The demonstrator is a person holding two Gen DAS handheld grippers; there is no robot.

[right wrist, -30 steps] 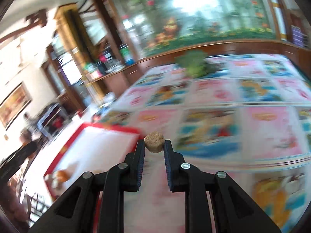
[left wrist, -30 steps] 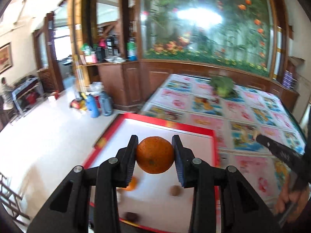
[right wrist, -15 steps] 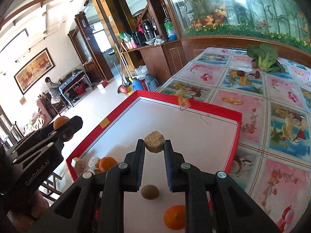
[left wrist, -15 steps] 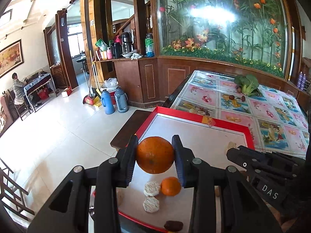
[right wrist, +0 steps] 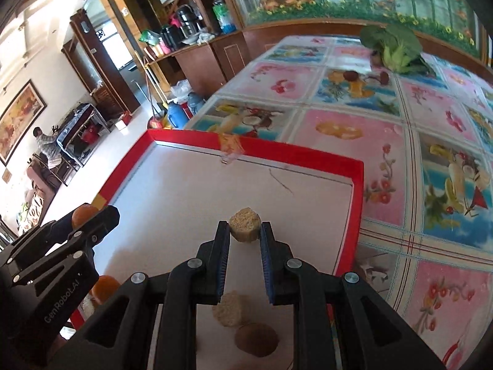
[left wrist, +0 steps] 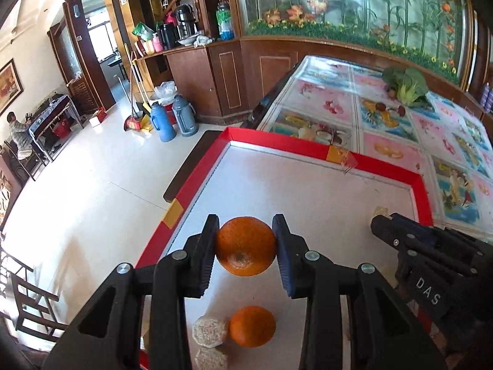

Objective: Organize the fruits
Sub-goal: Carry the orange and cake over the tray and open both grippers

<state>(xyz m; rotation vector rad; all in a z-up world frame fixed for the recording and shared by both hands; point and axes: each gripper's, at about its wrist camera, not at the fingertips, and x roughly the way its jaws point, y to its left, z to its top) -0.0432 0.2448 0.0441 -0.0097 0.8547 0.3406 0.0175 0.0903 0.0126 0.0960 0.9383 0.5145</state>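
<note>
The left gripper (left wrist: 246, 246) is clamped on an orange (left wrist: 245, 246) — round, dimpled — above the tray (left wrist: 308, 148). The right gripper (right wrist: 245, 231) pinches a tan block (right wrist: 244, 228); another orange (left wrist: 252, 326) lies below the left gripper.

the far half of the white tray floor (left wrist: 308, 191) lies bare, walled by a red rim (left wrist: 277, 143). near the front, a loose orange (left wrist: 252, 326) touching two beige cakes (left wrist: 210, 331) crowds the left; another cake (right wrist: 228, 308) and a brown fruit (right wrist: 257, 339) crowd the right. a leafy vegetable (right wrist: 397, 47) sits far back on the bench (right wrist: 354, 114).
</note>
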